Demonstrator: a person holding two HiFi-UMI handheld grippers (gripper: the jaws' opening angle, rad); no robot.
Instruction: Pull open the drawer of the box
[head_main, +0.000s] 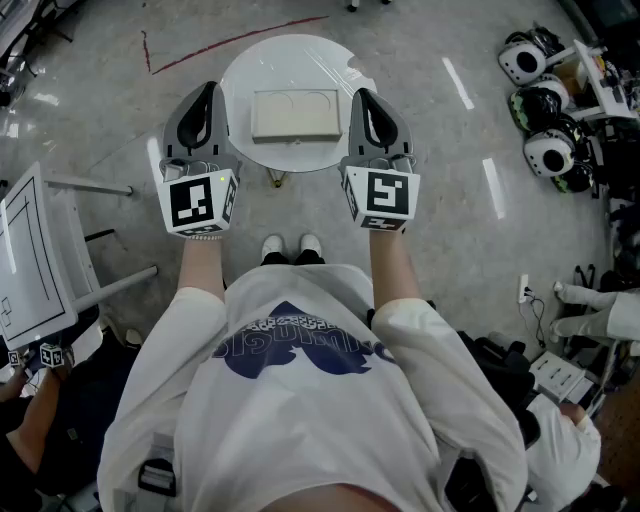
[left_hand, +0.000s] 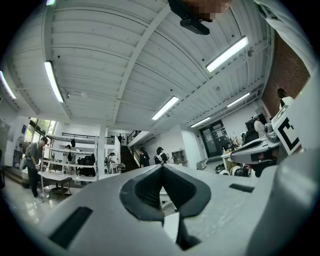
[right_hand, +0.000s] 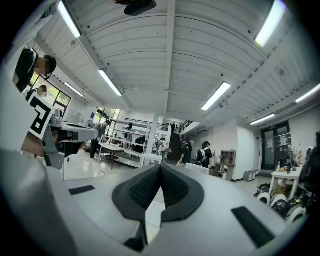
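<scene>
A flat beige box lies on the round white table in the head view, its top showing two shallow round recesses. My left gripper hangs just left of the box, at the table's left edge, jaws shut and empty. My right gripper is level with it, just right of the box, also shut with nothing held. Both gripper views look up and out at a ceiling and a big room; their dark pads meet with nothing between. The box does not show in either gripper view.
A white rack stands at the left on the grey floor. Helmets and gear crowd the right side. The person's feet stand just short of the table. People, shelves and tables fill the room beyond.
</scene>
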